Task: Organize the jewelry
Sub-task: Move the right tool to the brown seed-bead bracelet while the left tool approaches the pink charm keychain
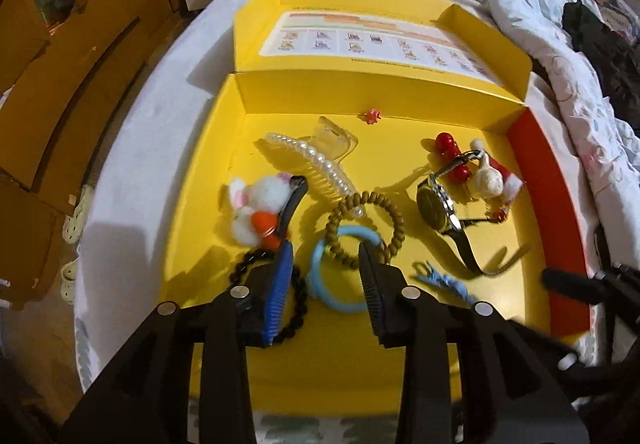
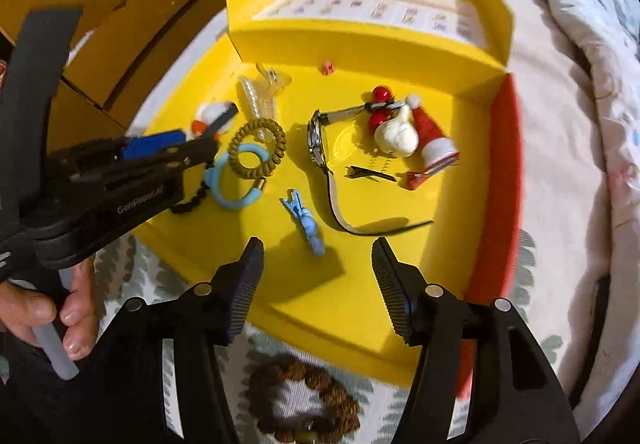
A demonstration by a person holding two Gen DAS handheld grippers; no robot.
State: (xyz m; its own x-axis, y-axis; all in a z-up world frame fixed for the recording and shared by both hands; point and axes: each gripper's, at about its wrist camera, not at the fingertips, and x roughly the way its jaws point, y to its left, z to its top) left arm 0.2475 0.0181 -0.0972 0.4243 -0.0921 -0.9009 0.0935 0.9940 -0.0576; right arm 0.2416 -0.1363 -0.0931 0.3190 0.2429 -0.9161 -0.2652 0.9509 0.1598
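Note:
An open yellow box (image 1: 400,364) (image 2: 352,304) on the bed holds the jewelry. My left gripper (image 1: 326,250) (image 2: 208,142) is open, low over a light blue ring (image 1: 332,296) (image 2: 224,188), an olive bead bracelet (image 1: 396,216) (image 2: 276,152) and a black bead bracelet (image 1: 296,320) (image 2: 192,204). My right gripper (image 2: 318,244) is open and empty, near a blue clip (image 2: 306,222) (image 1: 444,282). A wristwatch (image 1: 434,204) (image 2: 318,140), a pearl hair claw (image 1: 316,164) (image 2: 256,96), a white plush clip (image 1: 256,212) and a Santa charm (image 2: 416,136) (image 1: 492,176) lie around.
A brown bead bracelet (image 2: 304,408) lies on the bedspread outside the box's near edge. The box lid (image 1: 372,40) lies open at the back. A quilt (image 1: 520,4) is piled to the right. Wooden cabinets (image 1: 60,84) stand to the left.

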